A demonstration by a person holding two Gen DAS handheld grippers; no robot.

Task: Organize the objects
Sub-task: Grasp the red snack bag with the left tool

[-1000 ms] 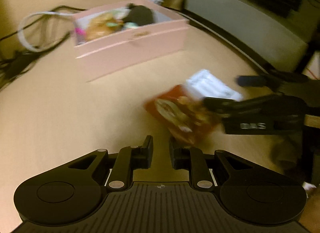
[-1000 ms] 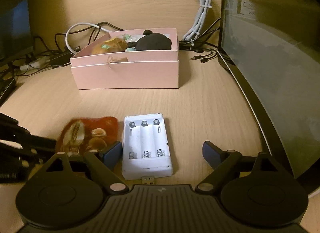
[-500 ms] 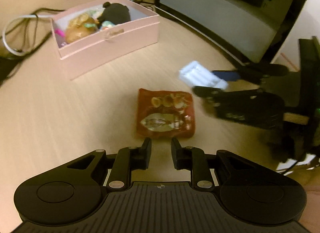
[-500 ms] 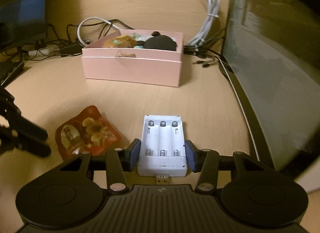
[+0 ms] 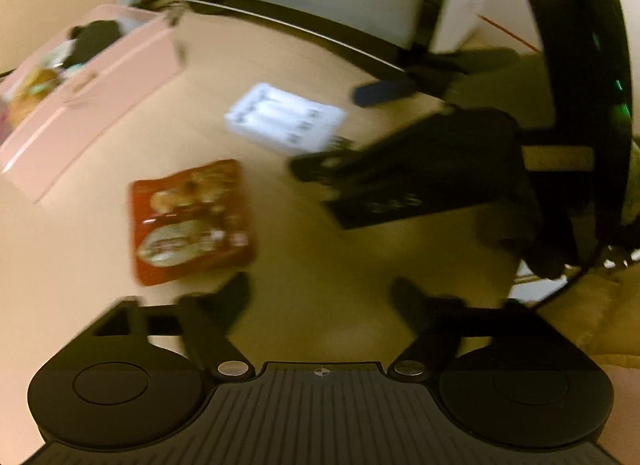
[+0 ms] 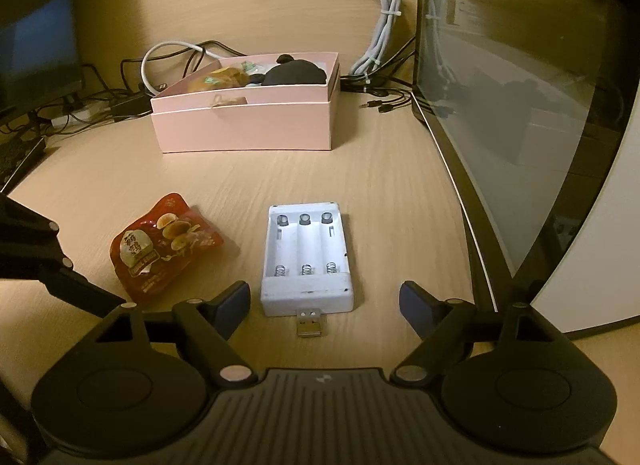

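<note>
Snack packet (image 6: 164, 247) left of charger (image 6: 306, 257), box (image 6: 248, 121) behind both

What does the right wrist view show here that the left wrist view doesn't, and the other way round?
Only the right wrist view: the charger's USB plug, the white cable bundle and a dark screen at far left. Only the left wrist view, which is blurred: the right gripper from outside, jaws open by the charger. Both: the pink box, red snack packet, white battery charger, and the large monitor.
</note>
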